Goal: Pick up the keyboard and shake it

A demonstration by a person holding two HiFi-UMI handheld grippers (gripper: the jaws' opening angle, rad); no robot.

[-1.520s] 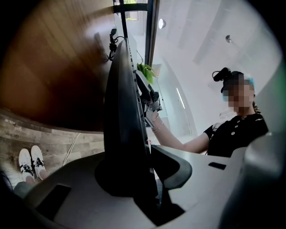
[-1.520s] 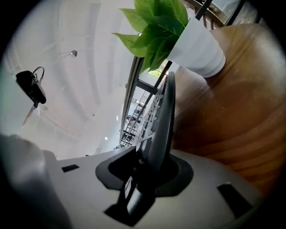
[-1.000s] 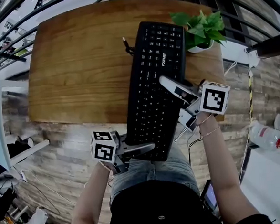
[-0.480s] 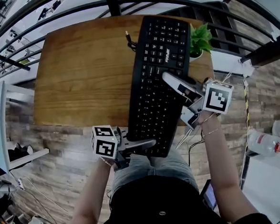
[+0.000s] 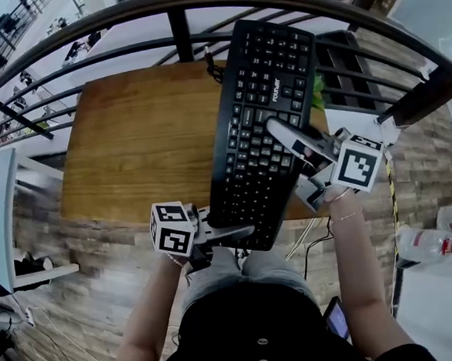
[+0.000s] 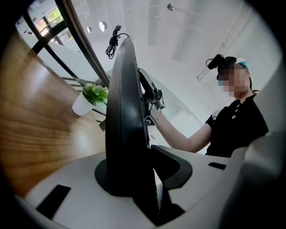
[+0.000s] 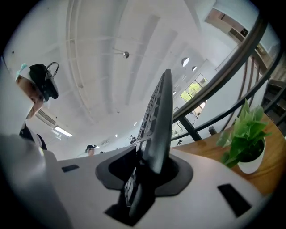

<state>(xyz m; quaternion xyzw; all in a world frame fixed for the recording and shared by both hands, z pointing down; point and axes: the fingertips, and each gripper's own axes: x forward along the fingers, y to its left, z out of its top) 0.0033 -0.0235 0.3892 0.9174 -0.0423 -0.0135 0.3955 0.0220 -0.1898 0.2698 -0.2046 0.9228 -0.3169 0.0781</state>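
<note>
Keyboard: long axis top-to-bottom of frame; bottom end is clenched in left gripper jaws, right edge in right gripper jaws.

keyboard is hanging above table | left gripper is gripping its near end | right gripper is gripping its right edge | plant is sitting on table, right of keyboard | railing is running behind table

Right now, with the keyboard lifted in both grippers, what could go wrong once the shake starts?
1. The left gripper and right gripper pinch only thin edges of the keyboard; a hard shake might slip it free.
2. The bundled cable hangs loose at the far end and could snag the railing.
3. The potted plant stands near its right edge; a downswing may knock it.
</note>
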